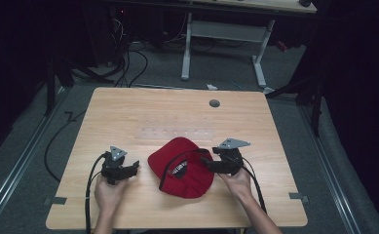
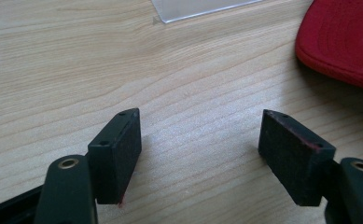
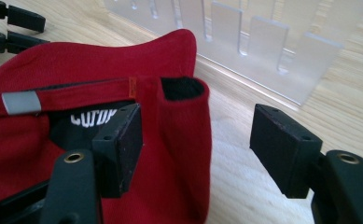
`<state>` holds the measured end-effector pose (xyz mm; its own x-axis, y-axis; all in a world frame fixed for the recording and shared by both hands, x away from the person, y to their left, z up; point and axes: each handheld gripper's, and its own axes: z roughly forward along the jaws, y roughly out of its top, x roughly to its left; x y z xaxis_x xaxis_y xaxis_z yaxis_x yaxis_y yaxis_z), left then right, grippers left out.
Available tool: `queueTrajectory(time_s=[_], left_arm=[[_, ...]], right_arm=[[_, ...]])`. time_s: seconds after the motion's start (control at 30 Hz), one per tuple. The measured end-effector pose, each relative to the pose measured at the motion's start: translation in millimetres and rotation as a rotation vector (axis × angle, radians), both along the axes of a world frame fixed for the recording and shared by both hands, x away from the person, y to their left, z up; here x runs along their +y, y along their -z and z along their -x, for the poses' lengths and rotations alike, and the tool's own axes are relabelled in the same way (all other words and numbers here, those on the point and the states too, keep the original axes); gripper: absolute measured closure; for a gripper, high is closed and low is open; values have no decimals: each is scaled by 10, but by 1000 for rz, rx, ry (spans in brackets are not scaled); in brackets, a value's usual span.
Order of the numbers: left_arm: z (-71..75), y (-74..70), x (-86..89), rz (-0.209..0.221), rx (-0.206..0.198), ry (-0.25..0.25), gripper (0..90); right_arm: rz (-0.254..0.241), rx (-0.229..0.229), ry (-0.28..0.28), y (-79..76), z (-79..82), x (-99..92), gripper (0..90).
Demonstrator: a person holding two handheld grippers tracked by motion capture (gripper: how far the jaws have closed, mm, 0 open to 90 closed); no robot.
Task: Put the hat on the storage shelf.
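Note:
A red cap (image 1: 182, 168) lies upside down on the wooden table (image 1: 128, 107), its black lining and a white-lettered label showing. My right gripper (image 1: 206, 163) is at the cap's right edge. In the right gripper view the jaws (image 3: 198, 135) stand open: the left pad sits inside the cap (image 3: 76, 70) against its folded rim, while the right pad stays clear of the cloth over bare wood. My left gripper (image 1: 134, 165) rests to the left of the cap, open (image 2: 200, 135) with nothing but bare table between its pads. The cap's brim (image 2: 342, 42) shows at the upper right of the left gripper view.
A clear plastic rack (image 1: 177, 133) with slots lies flat just beyond the cap, close ahead in the right gripper view (image 3: 263, 42). A round grey grommet (image 1: 214, 103) sits near the table's far edge. Cables trail from both grippers toward the near edge.

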<state>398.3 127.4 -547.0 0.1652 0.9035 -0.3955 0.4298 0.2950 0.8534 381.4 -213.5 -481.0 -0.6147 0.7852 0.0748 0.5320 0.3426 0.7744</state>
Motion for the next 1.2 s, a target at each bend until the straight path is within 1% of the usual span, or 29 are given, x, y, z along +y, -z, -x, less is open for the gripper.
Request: queueTrajectory(time_s=[0.1, 0.13, 0.27, 0.3, 0.33, 0.37, 0.43, 0.5, 0.53, 0.57, 0.63, 0.67, 0.7, 0.73, 0.77, 0.8, 0.83, 0.93, 0.97, 1.03, 1.13, 1.17, 1.2], left_arm=[[0, 0, 0, 0, 0, 0, 302], [0, 0, 0, 0, 0, 1, 302], [0, 0, 0, 0, 0, 0, 302], [0, 0, 0, 0, 0, 0, 302], [0, 0, 0, 0, 0, 0, 302], [0, 0, 0, 0, 0, 0, 302], [0, 0, 0, -1, 0, 0, 301], [0, 0, 0, -1, 0, 1, 302], [0, 0, 0, -1, 0, 0, 300], [0, 0, 0, -2, 0, 1, 300], [0, 0, 0, -1, 0, 1, 301], [0, 0, 0, -1, 0, 0, 301], [0, 0, 0, -2, 0, 1, 300], [0, 1, -1, -1, 0, 1, 300], [0, 1, -1, -1, 0, 0, 300], [0, 1, -1, -1, 0, 0, 301], [0, 1, -1, -1, -1, 0, 301], [-1, 1, -1, -2, 0, 0, 301], [-2, 0, -2, -1, 1, 1, 301], [-3, 0, -2, -1, 1, 1, 301], [-2, 0, -4, -2, 1, 2, 301], [-2, 0, -4, -2, 1, 2, 301], [-2, 0, -4, -2, 1, 2, 301]], right_arm=[[-16, 10, -7, -2, -57, 53, 356], [-10, 10, -13, 5, -99, 94, 360], [-15, 20, -20, 26, -166, 146, 372], [-22, 34, -25, 48, -210, 177, 378], [-22, 34, -25, 48, -210, 177, 378], [-22, 47, -27, 76, -247, 208, 397], [-23, 54, -28, 90, -261, 220, 407], [-21, 63, -27, 119, -283, 238, 442], [-18, 69, -26, 152, -308, 245, 472], [-18, 69, -26, 152, -308, 245, 472], [-19, 89, -26, 180, -321, 254, 493], [-16, 86, -30, 191, -327, 258, 509], [-22, 94, -36, 201, -330, 261, 543], [-22, 94, -36, 201, -330, 261, 543], [-27, 98, -44, 206, -334, 261, 584], [-30, 100, -48, 207, -337, 261, 605], [-30, 100, -48, 207, -337, 261, 605], [-49, 117, -61, 221, -352, 252, 673], [-67, 132, -67, 223, -355, 236, 712], [-71, 135, -74, 223, -357, 226, 725], [-99, 151, -79, 219, -355, 187, 769], [-121, 162, -82, 210, -349, 174, 786], [-121, 162, -82, 210, -349, 174, 786]])
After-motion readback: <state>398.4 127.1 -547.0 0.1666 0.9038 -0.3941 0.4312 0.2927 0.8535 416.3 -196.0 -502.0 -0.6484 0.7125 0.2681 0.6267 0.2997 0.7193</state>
